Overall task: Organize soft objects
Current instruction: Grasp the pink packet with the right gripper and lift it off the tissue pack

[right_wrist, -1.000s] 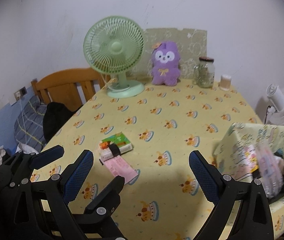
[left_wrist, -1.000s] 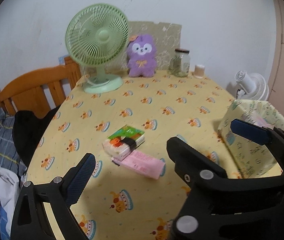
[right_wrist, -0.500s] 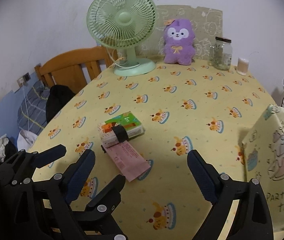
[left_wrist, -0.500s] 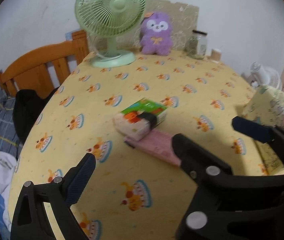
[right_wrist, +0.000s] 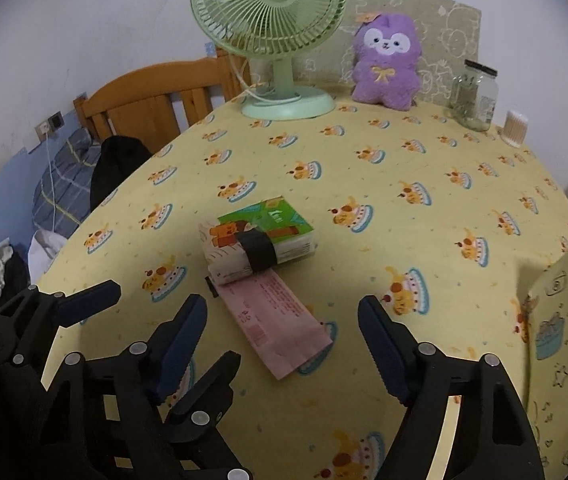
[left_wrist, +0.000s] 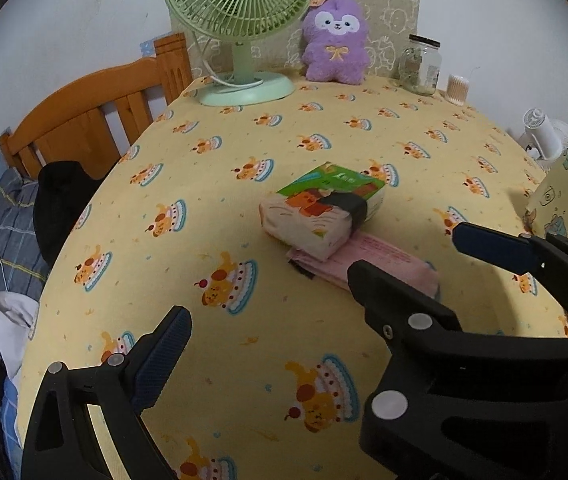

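Yellow cloth w/ cake-and-dog print covers the counter point(right_wrist: 423, 168). Mid-counter lies a tissue pack point(right_wrist: 258, 240), green/white wrap w/ a black band round it, flat on the cloth. A pink packet point(right_wrist: 280, 322) lies flat too, one end tucked under the pack's near side, rest running toward the near edge.

Right gripper point(right_wrist: 284, 344): fingers point(right_wrist: 182, 342) apart, nothing gripped; they've just been closing in some. The pink packet's near end sits in the gap betw. them as seen from the right wrist, but the fingers are above it, no contact visible. Tissue pack is just beyond the fingertips.

Left gripper point(left_wrist: 315, 284): fingers wide apart, empty. In the left wrist view only one finger is plainly its own, at lower left; the black frame at right mixes w/ the right gripper's, so hard to sort. Pack and packet lie ahead and to the right of that lower-left finger, well apart from it.

Far edge of counter: green desk fan point(right_wrist: 272, 20), purple plush point(right_wrist: 385, 62) beside it, glass jar point(right_wrist: 473, 96), small tub of cotton swabs point(right_wrist: 515, 128) toward the far right corner. Right edge: printed fabric bin point(right_wrist: 563, 340), yellow-ish. Past the left edge: wooden headboard point(right_wrist: 152, 104), bedding.
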### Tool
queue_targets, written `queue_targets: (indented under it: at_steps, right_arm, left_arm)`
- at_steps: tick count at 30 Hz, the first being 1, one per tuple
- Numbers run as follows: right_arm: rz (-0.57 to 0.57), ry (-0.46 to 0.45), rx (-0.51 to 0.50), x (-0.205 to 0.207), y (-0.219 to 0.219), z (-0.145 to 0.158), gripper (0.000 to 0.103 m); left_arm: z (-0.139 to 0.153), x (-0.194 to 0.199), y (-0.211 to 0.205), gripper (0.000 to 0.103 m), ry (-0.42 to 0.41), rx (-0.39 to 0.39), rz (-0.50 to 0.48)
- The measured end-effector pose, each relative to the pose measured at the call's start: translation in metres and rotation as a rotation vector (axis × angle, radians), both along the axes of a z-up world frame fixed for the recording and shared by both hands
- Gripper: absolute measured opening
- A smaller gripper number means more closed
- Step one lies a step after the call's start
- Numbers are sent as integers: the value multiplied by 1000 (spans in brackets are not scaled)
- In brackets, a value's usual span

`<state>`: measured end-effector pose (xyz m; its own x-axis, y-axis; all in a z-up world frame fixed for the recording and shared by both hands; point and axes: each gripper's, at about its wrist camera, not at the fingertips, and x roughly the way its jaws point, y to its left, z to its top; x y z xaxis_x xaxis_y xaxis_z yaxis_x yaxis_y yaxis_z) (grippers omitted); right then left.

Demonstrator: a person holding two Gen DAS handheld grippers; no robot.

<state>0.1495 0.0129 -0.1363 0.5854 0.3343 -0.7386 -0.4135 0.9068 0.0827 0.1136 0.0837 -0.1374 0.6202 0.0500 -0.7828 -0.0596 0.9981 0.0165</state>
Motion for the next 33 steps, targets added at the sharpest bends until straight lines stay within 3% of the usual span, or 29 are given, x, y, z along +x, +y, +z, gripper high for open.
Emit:
queue_targets:
  at_steps: [6,12,20,24,33]
  right_arm:
    - [14,72,-10,9,5,-13,62]
    - [10,73,-17,6,3,-13,46]
    - [-12,64,-19,-6,-17,-7,42]
    - [-43,56,-30,-12,-33,-3,17]
    - [-50,54,-19,-17,-49,2,18]
  left_arm:
    - [-7,2,0,98,22,9,3]
    - [-7,0,-5,98,19,21,-2]
    - [-4,-6,-24,98,17,42,-38]
    - [0,-7,-34,97,4,55,-44]
    - [4,-6,-46,97,-2,62,-71]
